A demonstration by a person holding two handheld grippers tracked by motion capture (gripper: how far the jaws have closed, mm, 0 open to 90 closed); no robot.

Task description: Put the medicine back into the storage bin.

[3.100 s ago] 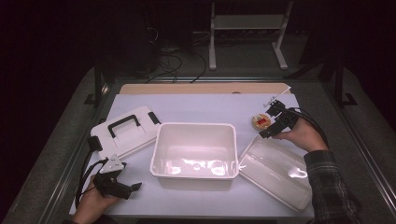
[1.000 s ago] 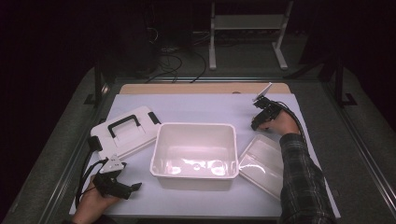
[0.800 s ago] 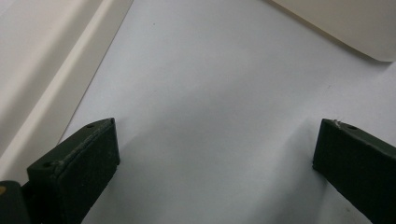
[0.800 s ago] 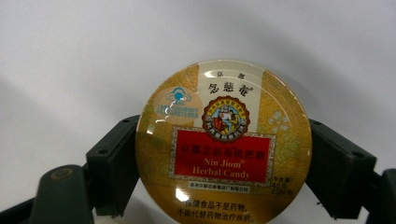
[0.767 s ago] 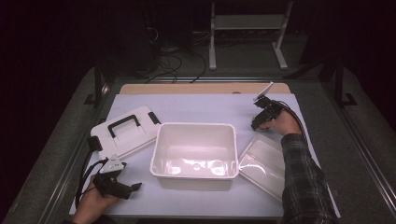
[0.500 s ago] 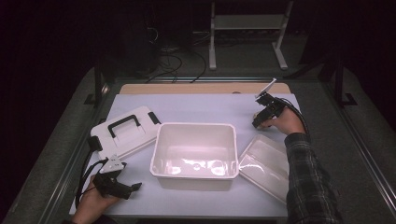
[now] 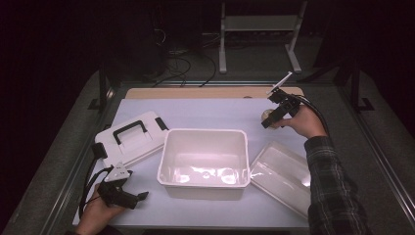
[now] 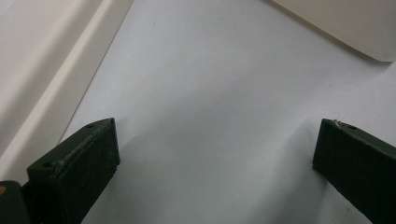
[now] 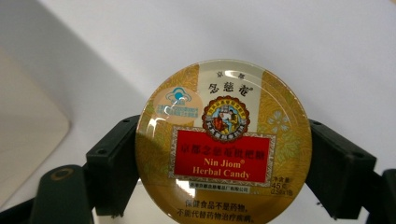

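Clamped from both sides, the black jaws of the right gripper [image 9: 224, 186] pinch a round gold candy tin [image 9: 223, 142] by its rim, its lid facing the right gripper view's camera and its red label reading "Nin Jiom Herbal Candy". From the high view, the right gripper [image 7: 270, 117] holds the tin [image 7: 267, 114] at the far right of the pale table surface [image 7: 210, 112], beyond the right corner of an open white bin [image 7: 202, 161] at the table's middle; whether the tin touches the surface cannot be told. A translucent lid [image 7: 284, 176] lies flat just right of the bin, beside the person's plaid sleeve [image 7: 333, 191]. A white case with a black handle [image 7: 131, 137] lies to the bin's left. Near the front left corner, the left gripper [image 7: 139, 197] rests low in the person's left hand [image 7: 98, 215]; in the left gripper view its jaws stand wide apart over bare table [image 8: 210, 116], holding nothing, with a corner of the white bin [image 8: 345, 23] at upper right.
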